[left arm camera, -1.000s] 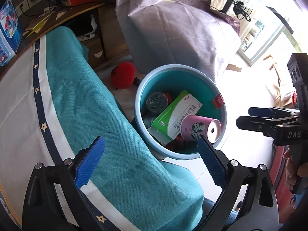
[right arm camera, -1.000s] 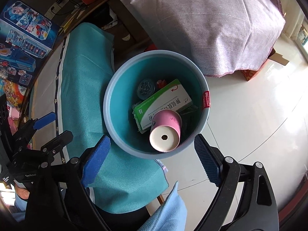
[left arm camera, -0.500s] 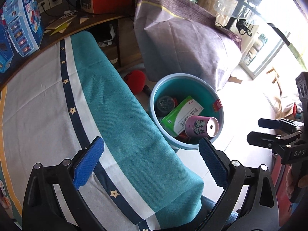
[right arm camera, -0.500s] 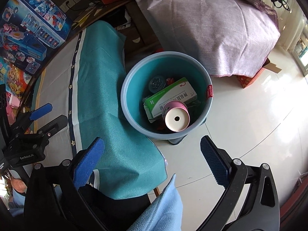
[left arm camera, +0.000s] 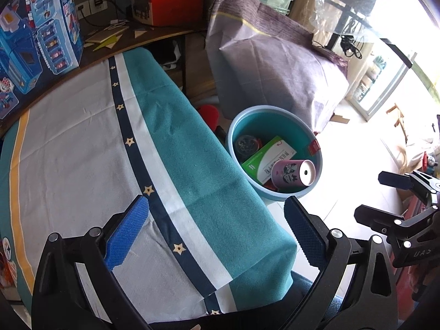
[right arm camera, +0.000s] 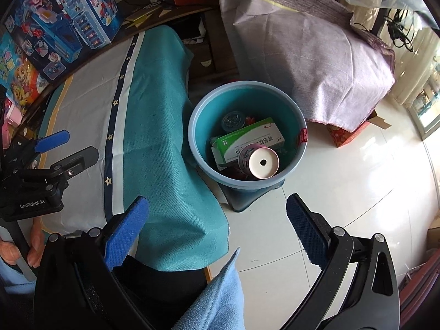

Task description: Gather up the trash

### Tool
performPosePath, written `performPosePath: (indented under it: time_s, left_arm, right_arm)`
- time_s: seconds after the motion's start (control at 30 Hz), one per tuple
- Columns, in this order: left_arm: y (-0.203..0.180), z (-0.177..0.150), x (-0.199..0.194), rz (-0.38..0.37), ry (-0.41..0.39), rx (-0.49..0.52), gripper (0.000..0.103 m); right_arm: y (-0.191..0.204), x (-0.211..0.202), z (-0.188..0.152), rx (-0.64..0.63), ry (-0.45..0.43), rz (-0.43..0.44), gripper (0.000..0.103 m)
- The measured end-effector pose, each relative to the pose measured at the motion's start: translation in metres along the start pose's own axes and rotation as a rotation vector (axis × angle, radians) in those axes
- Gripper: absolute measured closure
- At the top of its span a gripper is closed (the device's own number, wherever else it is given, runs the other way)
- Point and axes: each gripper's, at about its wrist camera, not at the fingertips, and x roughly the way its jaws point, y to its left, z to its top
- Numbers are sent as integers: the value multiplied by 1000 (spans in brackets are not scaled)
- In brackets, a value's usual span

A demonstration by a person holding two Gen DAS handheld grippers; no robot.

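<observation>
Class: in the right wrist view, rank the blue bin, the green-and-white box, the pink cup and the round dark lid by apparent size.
1. blue bin
2. green-and-white box
3. pink cup
4. round dark lid
The cup lies higher in the pile, nearer the camera, so the order of the last two is unsure.

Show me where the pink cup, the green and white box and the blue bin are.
pink cup (right arm camera: pixel 262 162), right wrist view, on its round white end.
green and white box (right arm camera: pixel 247 139), right wrist view, on its printed top face.
blue bin (left arm camera: pixel 272 109), left wrist view, on its far rim.
</observation>
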Motion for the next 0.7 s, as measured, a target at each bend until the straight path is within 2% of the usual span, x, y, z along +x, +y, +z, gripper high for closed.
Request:
performPosePath:
  time_s: [0.7]
  left_arm:
    - [10, -6, -4, 17, -7, -41, 4]
  right_arm:
    - [1, 0, -4, 15, -11, -11, 7]
